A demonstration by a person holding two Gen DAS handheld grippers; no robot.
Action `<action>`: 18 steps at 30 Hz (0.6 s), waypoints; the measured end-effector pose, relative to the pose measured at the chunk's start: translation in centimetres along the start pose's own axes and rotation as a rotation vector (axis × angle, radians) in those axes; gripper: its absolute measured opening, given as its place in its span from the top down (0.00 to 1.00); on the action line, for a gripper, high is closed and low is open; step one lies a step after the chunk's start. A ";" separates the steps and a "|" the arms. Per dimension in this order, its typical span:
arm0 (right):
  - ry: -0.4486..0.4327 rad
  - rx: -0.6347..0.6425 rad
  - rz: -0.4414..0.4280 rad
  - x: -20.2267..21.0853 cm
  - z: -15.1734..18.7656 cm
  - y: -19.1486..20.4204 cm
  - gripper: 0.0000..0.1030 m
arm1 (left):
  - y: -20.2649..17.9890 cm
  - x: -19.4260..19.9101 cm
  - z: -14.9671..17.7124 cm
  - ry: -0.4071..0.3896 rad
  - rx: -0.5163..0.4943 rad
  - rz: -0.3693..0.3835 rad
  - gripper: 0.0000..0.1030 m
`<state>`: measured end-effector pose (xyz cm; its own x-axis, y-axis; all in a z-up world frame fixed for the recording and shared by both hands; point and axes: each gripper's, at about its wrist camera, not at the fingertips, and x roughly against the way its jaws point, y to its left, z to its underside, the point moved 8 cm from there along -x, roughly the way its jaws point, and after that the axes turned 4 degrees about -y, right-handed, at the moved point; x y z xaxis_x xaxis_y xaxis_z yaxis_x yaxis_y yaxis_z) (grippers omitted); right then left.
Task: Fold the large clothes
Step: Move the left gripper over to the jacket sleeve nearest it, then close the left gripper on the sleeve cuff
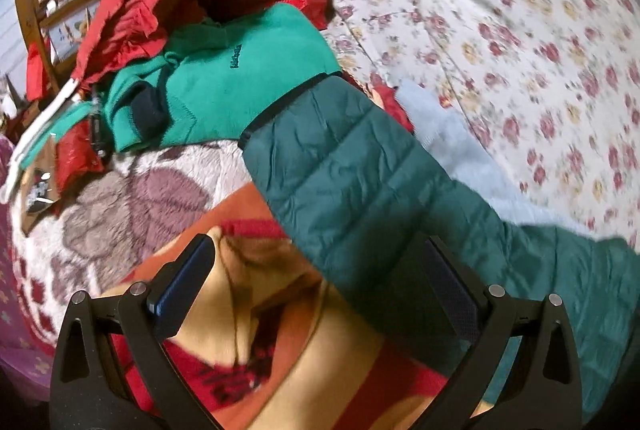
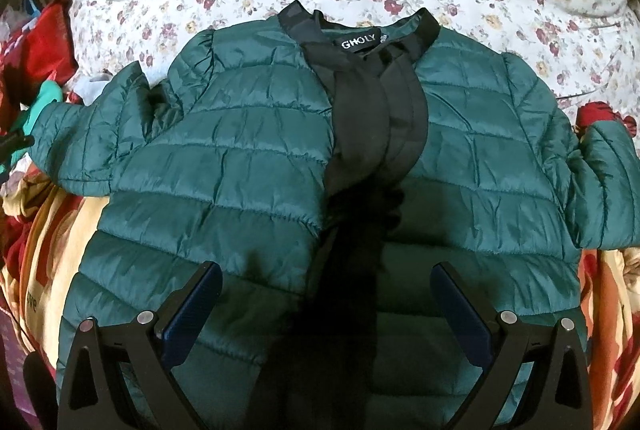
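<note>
Your right gripper (image 2: 326, 306) hangs spread over the jacket (image 2: 248, 165), hem cut off below; only your released left gripper (image 1: 320, 282) shows its sleeve (image 1: 344, 165).

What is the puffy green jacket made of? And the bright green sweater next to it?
The jacket looks like thin, slightly shiny woven fabric, probably nylon or polyester, with soft filling inside: it shows stitched puffy rows, fine crinkles and glints of light. Its collar is black and matte. The sweater looks like soft fleece or knit: dull, fuzzy and without shine, though the view is blurred.
</note>
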<state>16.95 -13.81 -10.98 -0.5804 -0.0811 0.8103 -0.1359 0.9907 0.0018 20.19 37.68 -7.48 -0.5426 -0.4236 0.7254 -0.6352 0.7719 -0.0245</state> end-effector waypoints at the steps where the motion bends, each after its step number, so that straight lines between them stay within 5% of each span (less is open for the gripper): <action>1: -0.001 0.002 -0.001 -0.1 -0.1 -0.1 0.00 | 0.1 -0.6 -0.4 0.004 0.014 0.004 0.01; 13: 0.015 -0.064 -0.044 -2.0 -0.6 -2.1 0.00 | 0.1 -5.2 -1.4 0.014 0.060 0.001 0.01; 15: 0.024 -0.071 -0.049 -2.2 -0.4 -2.2 0.00 | -0.1 -5.6 -1.4 0.017 0.062 0.006 0.05; 18: 0.027 -0.068 -0.051 -2.5 -0.4 -2.1 0.00 | -0.2 -6.8 -1.1 0.053 0.075 0.019 0.26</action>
<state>18.96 -15.64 -12.79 -0.5520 -0.1295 0.8238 -0.1097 0.9906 0.0822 24.61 40.96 -11.65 -0.5263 -0.3821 0.7596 -0.6655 0.7412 -0.0883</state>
